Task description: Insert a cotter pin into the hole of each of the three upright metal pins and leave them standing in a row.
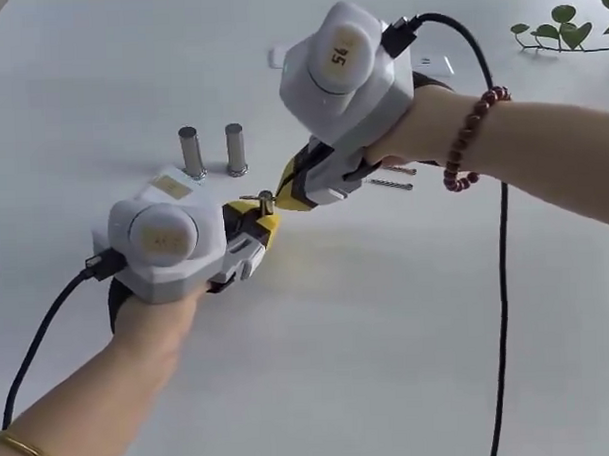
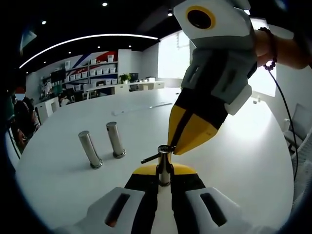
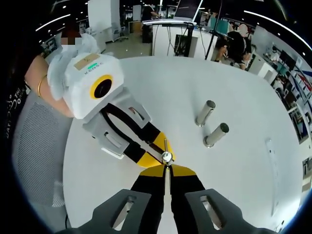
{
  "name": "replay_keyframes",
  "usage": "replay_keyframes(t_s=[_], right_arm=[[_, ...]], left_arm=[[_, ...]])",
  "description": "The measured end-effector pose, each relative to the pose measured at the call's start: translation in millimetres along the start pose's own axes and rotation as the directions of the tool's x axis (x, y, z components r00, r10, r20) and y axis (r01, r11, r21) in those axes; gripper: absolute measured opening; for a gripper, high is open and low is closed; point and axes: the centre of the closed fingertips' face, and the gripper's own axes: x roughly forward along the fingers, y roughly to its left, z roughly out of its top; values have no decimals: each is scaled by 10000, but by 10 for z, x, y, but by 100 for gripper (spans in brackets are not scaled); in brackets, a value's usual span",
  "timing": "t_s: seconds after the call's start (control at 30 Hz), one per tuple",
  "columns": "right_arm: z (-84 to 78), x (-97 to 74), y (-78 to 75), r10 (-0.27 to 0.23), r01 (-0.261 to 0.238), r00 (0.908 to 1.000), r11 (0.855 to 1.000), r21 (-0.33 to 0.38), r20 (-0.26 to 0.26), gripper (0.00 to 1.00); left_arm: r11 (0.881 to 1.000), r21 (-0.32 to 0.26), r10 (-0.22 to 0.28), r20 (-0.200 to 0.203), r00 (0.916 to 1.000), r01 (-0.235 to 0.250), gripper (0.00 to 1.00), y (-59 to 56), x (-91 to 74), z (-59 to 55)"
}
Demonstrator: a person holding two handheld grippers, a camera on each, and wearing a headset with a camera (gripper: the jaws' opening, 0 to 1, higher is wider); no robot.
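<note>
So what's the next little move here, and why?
Probably ease the right gripper a little toward the metal pin to seat the cotter pin. The cotter pin's tip already pokes out the far side of the hole, and the left gripper clamps the metal pin.

White table point(image 1: 389, 365), leafy plant point(image 1: 564, 15) — far corner, shelves point(image 2: 92, 73) behind

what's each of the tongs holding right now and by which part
Left tongs grip a metal pin by its lower shaft. Right tongs pinch a cotter pin by one end, the other poking through the pin's top.
</note>
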Motion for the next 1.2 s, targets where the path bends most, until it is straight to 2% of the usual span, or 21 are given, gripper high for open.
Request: replay_keyframes(t_s=[0.23,0.37,0.87,1.0,1.2], right_arm=[[97,67,-36,34,-33,10000,9999,-101,82,0],[122,105,-42,119,-118,9999,9999,-80,117,0],[177,130,-31,181,-184,9993,9998,78,341,0],[177,131,-27,152,-161,9994,9995,267,326,0],[148,147,-24,155,-160,9997,9994,297,180,0]], left_arm=[[9998,18,202,-39,9998,-202,6,145,-17,-14],[9998,23,223,-151,9996,-222,6,173,-24,-40],[9995,-254,163,-224,9996,-169,7,220,-25,-54],[9984,-535,144,-219,9997,-156,7,224,-27,-53],[9980,-610,134,-222,9997,-148,8,227,-20,-53]])
